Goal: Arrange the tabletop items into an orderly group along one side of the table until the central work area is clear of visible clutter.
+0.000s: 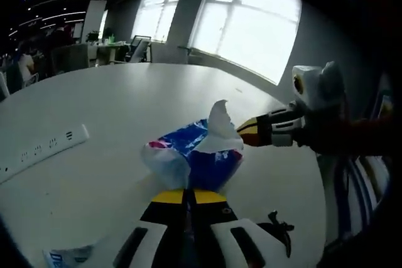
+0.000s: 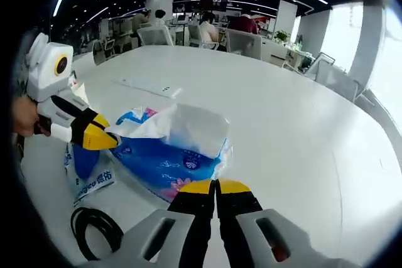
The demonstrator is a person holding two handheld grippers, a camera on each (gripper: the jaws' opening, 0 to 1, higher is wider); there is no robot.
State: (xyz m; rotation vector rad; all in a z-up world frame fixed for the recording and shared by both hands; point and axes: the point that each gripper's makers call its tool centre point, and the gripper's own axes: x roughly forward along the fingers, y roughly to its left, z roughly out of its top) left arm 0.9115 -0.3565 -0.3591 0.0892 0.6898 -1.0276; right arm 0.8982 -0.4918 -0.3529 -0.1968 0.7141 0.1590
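Note:
A blue soft tissue pack [image 1: 198, 155] [image 2: 166, 155] lies on the white table [image 1: 113, 98] [image 2: 282, 117], with a white tissue sticking out of its top. My left gripper [image 1: 188, 194] rises from the bottom of the left gripper view, jaws shut at the pack's crinkled near end; in the right gripper view the left gripper [image 2: 103, 136] comes in from the left, tip at the pack's end. My right gripper [image 2: 215, 186] is shut at the pack's near edge. Seen from the left gripper view, the right gripper [image 1: 244, 132] touches the pack by the raised tissue, held by a hand.
A white power strip [image 1: 44, 149] [image 2: 151, 87] lies flat on the table. A black cable [image 2: 94, 227] [image 1: 279, 224] coils near the edge. A second printed plastic pack [image 2: 88, 171] lies beside the blue one. Office chairs and people sit beyond the far edge.

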